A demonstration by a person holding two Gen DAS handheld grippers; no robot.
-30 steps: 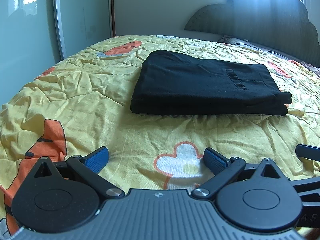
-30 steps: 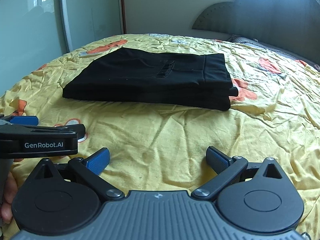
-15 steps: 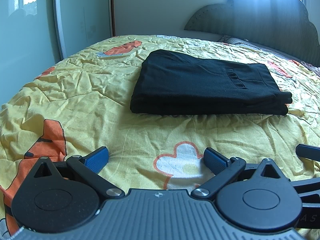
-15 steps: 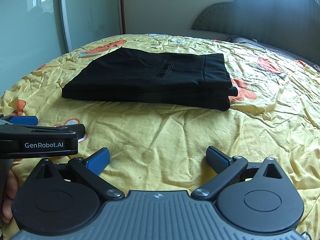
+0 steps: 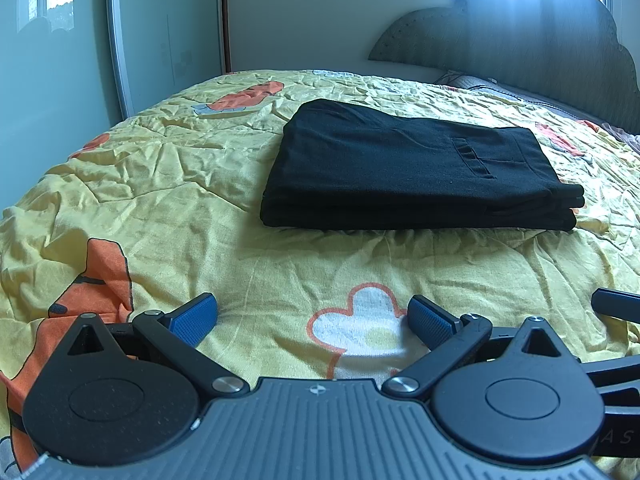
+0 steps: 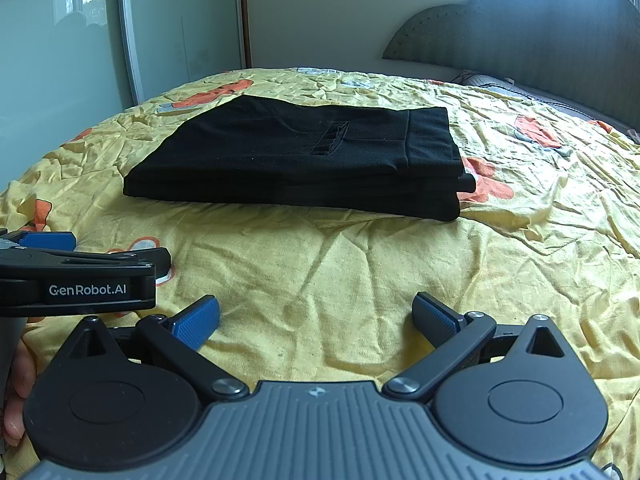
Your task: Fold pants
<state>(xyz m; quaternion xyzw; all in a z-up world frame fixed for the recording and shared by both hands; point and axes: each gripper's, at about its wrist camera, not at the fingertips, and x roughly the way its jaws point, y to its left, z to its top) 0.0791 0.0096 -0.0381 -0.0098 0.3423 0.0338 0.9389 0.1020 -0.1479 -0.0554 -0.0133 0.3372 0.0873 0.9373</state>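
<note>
The black pants [image 5: 408, 172] lie folded into a flat rectangular stack on the yellow bedspread; they also show in the right wrist view [image 6: 312, 160], with a back pocket facing up. My left gripper [image 5: 312, 318] is open and empty, hovering low over the bedspread well in front of the pants. My right gripper [image 6: 316, 320] is open and empty too, at about the same distance from the stack. The left gripper's body shows at the left edge of the right wrist view [image 6: 80, 276].
The yellow bedspread [image 5: 160, 200] with orange cartoon prints is wrinkled all over. A dark padded headboard [image 5: 520, 40] stands at the back right. A mirrored wardrobe door [image 6: 60, 60] and a white wall bound the left and far sides.
</note>
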